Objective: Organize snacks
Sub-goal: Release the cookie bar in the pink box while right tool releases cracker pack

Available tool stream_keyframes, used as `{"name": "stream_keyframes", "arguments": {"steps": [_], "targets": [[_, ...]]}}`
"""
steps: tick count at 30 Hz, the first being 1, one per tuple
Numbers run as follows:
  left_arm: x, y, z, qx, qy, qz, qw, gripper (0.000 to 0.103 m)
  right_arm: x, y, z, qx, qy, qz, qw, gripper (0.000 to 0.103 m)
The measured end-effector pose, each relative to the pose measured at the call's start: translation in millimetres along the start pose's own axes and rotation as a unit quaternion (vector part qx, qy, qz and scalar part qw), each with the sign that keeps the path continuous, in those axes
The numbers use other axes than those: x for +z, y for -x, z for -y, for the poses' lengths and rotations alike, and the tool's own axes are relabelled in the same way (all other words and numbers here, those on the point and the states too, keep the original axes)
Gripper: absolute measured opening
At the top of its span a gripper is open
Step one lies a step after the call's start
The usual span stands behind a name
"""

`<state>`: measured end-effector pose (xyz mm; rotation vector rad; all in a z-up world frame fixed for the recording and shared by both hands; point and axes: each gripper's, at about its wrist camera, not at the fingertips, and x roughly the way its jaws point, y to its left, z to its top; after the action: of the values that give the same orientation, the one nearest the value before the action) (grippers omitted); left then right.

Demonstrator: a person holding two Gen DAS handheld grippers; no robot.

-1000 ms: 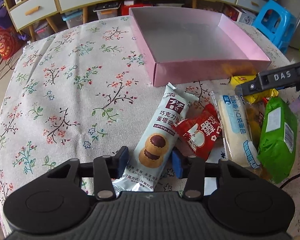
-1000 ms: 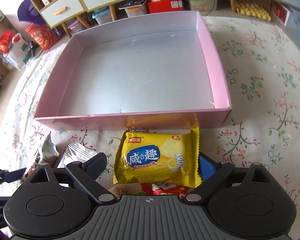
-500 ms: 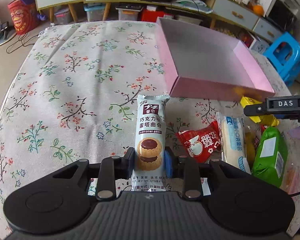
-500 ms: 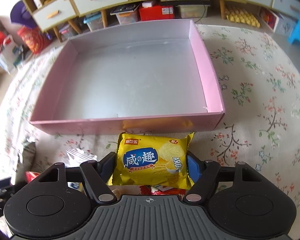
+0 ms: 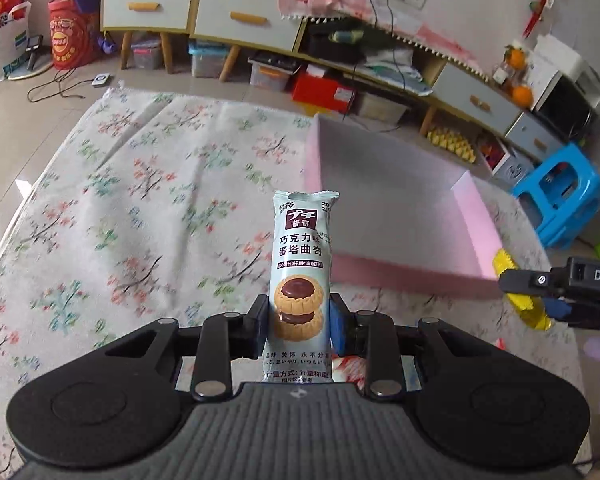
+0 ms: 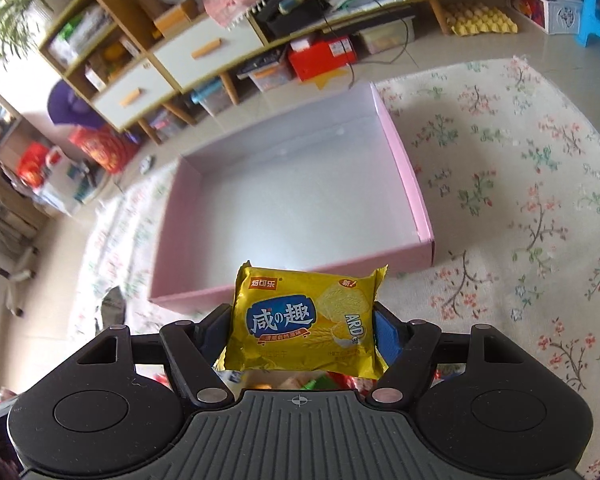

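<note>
Our left gripper (image 5: pixel 299 322) pinches the pale cookie packet (image 5: pixel 302 280), lifted above the floral tablecloth (image 5: pixel 140 208). Further right sits the pink box (image 6: pixel 404 176). Our right gripper (image 6: pixel 300 330) clamps the yellow cracker packet (image 6: pixel 304 320) just before the box's near wall.

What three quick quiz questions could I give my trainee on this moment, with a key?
1. True or false: the pink box already holds a snack.
2. What does the left gripper grip? A) pale-blue cookie packet B) yellow biscuit packet C) nothing
3. Fill in: the right gripper is shut on the ____ packet.

Key: 1 false; 2 A; 3 yellow biscuit.
</note>
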<state>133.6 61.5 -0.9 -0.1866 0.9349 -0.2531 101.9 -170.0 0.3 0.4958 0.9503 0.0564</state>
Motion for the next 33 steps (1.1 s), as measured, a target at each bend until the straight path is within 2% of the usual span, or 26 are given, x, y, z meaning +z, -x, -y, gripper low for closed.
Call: {"name": "stream_keyframes", "arguments": {"steps": [6,11,15,19,23,29,33], "targets": [[31.5,-31.6,36.0,-0.023,-0.03,0.041,0.9984,0.028,31.1,-7.0,-4.3,0.01,0.007,0.032,0.999,0.073],[42.1,-69.0,51.3,-0.035,-0.024,0.07,0.9967,0.028,40.6,-30.8,7.5,0.025,0.008,0.046,0.999,0.073],[39.0,-85.6,63.6,-0.018,-0.086,0.092,0.9919,0.028,45.1,-49.7,18.9,0.021,0.008,0.045,0.999,0.073],[34.2,-105.6,55.0,0.009,-0.063,0.054,0.9965,0.028,40.6,-68.2,26.5,0.009,0.006,0.028,1.0,0.073],[27.3,-103.7,61.0,0.038,-0.112,0.047,0.9919,0.028,37.2,-76.6,24.9,-0.007,0.022,0.021,1.0,0.073],[26.4,-95.3,58.7,0.041,-0.115,0.023,0.9922,0.028,34.4,-77.8,20.1,-0.024,0.029,0.003,0.999,0.073],[27.8,-96.0,60.3,0.045,-0.118,-0.008,0.992,0.027,33.8,-76.6,19.7,-0.026,0.024,-0.015,0.999,0.073]]}}
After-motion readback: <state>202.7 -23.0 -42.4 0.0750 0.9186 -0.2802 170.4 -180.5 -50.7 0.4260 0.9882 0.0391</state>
